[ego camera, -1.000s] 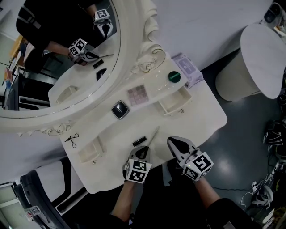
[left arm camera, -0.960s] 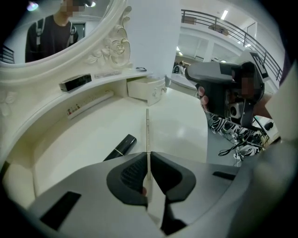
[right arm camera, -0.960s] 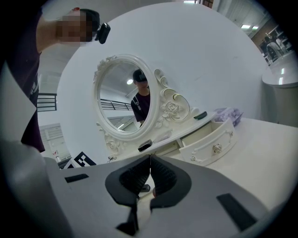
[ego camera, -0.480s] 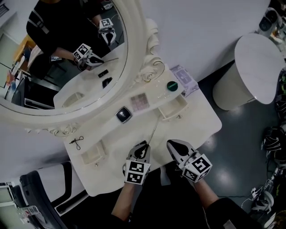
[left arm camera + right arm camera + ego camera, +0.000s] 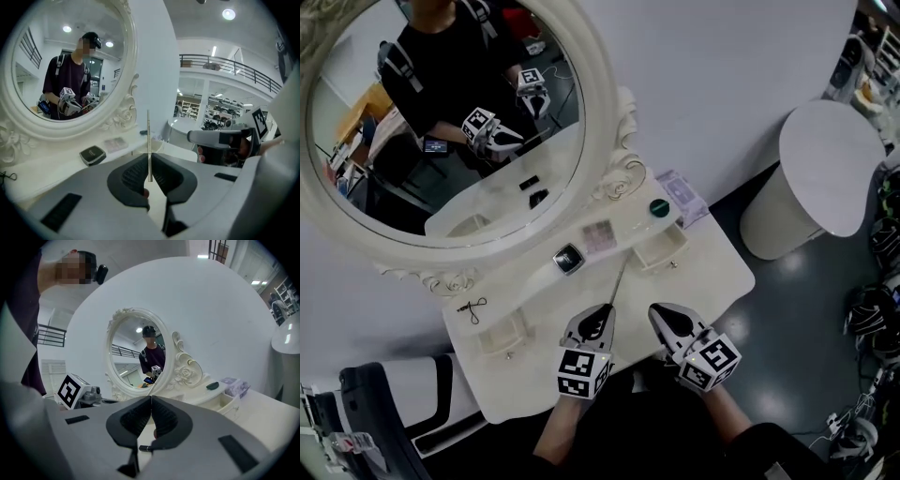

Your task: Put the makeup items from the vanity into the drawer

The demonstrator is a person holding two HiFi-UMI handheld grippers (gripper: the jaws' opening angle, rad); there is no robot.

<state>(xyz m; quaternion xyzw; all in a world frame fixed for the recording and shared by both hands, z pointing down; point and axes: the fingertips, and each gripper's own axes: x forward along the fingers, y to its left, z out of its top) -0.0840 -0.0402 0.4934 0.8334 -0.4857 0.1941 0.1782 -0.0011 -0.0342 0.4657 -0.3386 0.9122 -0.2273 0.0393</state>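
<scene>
A thin pale makeup pencil point(image 5: 619, 281) sticks out forward from my left gripper point(image 5: 607, 309), which is shut on its near end above the white vanity point(image 5: 712, 272). In the left gripper view the pencil point(image 5: 148, 136) stands straight up between the closed pads of that gripper point(image 5: 149, 161). My right gripper point(image 5: 657, 312) hovers just to the right, shut with nothing in it point(image 5: 151, 399). On the vanity's back shelf lie a black compact point(image 5: 568, 259), a pink palette point(image 5: 598, 233) and a round green item point(image 5: 659, 208). A small drawer point(image 5: 661, 247) stands pulled out at the right.
A second pulled-out drawer point(image 5: 502, 335) is at the left, with a small black clip point(image 5: 472, 307) behind it. A lavender box point(image 5: 680, 194) sits at the shelf's right end. The big oval mirror point(image 5: 459, 112) rises behind. A round white side table point(image 5: 830, 155) stands to the right.
My left gripper has risen from the vanity top with the pencil in it, and the pencil now points up and forward. The right gripper has risen a little too.
</scene>
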